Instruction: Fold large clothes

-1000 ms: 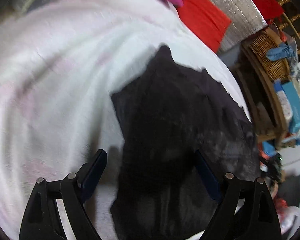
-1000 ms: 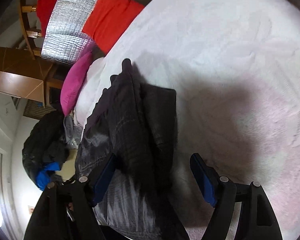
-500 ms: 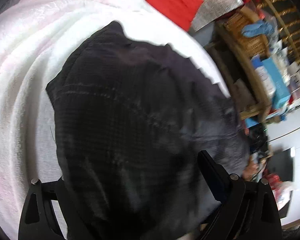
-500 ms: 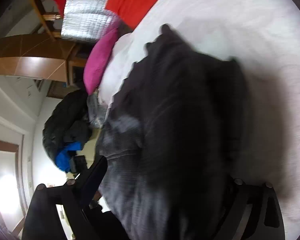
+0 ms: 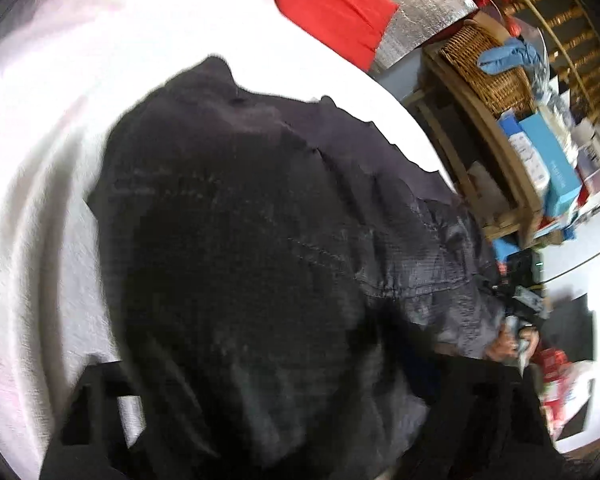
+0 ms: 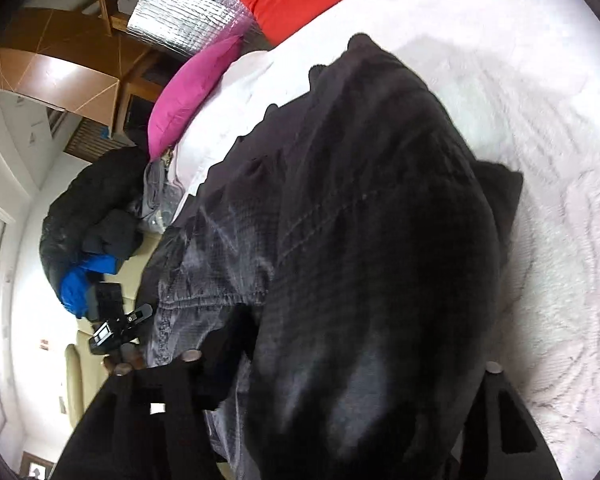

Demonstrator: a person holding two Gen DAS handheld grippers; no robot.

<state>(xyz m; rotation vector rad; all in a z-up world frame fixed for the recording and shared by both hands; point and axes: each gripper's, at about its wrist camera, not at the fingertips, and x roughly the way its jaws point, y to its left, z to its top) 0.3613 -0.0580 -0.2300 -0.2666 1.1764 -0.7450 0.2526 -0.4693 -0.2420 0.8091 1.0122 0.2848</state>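
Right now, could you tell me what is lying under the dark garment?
The dark garment lies on a white bedspread, which shows around its far and side edges. Whatever sits beneath its middle is covered, and the near edge hides both grippers' fingers.

Both tools' fingertips buried under the dark garment (image 5: 240,260) — pads unseen, fabric edges motion-blurred.
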